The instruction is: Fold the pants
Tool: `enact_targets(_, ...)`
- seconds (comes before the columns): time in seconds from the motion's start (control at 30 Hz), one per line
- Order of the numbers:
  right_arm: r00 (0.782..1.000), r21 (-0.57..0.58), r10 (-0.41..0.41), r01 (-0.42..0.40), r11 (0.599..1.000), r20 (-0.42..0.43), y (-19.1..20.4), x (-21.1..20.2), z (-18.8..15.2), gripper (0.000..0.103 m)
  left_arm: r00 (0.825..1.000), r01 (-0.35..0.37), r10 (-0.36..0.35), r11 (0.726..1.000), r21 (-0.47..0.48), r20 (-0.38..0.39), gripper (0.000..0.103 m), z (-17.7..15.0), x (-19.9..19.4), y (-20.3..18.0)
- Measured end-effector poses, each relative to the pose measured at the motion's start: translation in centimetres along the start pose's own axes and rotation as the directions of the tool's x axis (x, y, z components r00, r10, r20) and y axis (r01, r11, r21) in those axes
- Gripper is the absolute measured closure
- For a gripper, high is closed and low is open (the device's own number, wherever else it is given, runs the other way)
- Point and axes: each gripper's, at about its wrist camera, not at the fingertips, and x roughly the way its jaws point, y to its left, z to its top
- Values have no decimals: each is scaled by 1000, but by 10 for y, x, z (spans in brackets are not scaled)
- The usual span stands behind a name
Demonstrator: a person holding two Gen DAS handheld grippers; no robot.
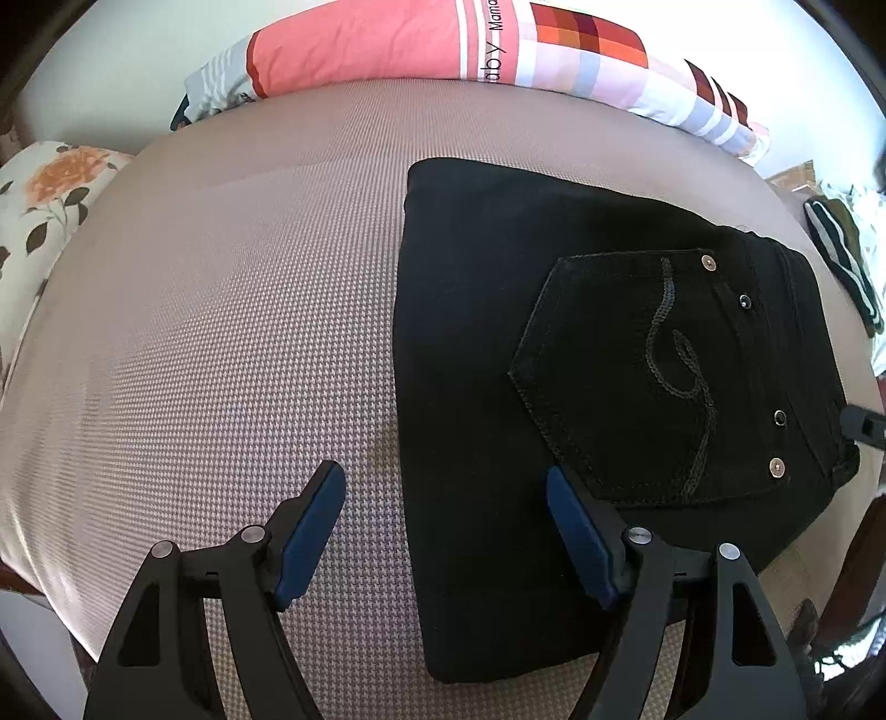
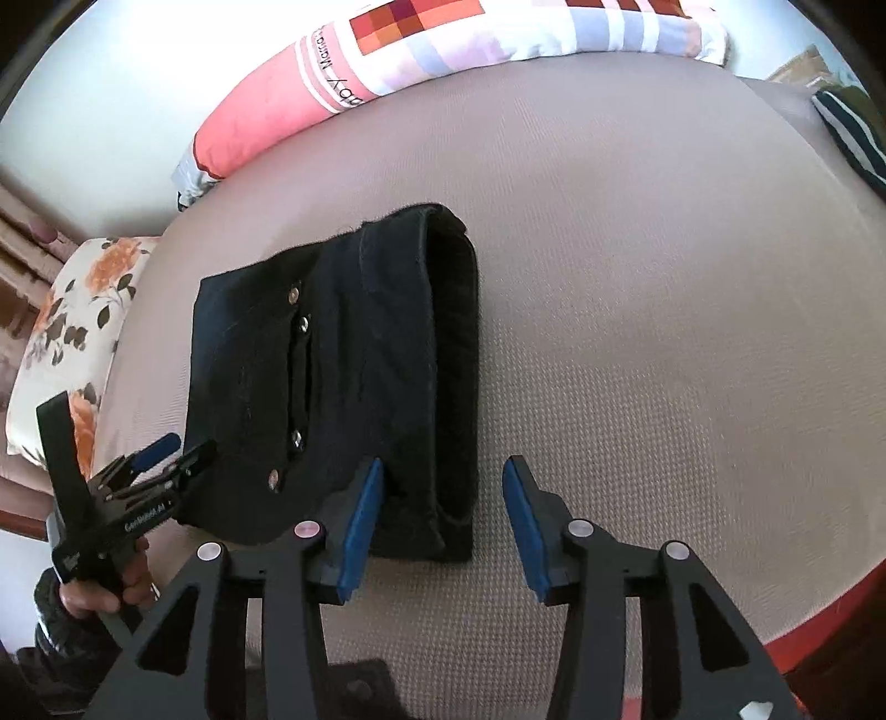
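Black pants (image 1: 498, 360) lie folded into a compact rectangle on the beige bed, back pocket with a stitched swirl facing up. In the right wrist view the pants (image 2: 343, 376) show their thick folded edge at the right. My left gripper (image 1: 443, 498) is open and empty above the pants' near left edge; it also shows in the right wrist view (image 2: 174, 443) at the pants' left side. My right gripper (image 2: 443, 487) is open and empty over the near right corner of the pants. Its tip (image 1: 864, 423) shows at the right edge of the left wrist view.
A pink and checked blanket (image 1: 443, 50) lies along the far edge of the bed. A floral pillow (image 1: 50, 210) sits at the left. Striped clothing (image 1: 841, 260) lies at the right. The beige mattress (image 1: 221, 332) stretches left of the pants.
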Motion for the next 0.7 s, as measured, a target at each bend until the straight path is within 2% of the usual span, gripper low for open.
enact_targets(0.4, 1000, -18, 19, -19, 1000, -7, 2, 31, 20, 51, 1000, -3, 3, 1000, -1, 4, 27, 6, -8, 4)
enact_targets(0.7, 996, 5, 85, -84, 996, -31, -12, 43, 19, 50, 1000, 2, -2, 999, -34, -2, 27, 17, -7, 19)
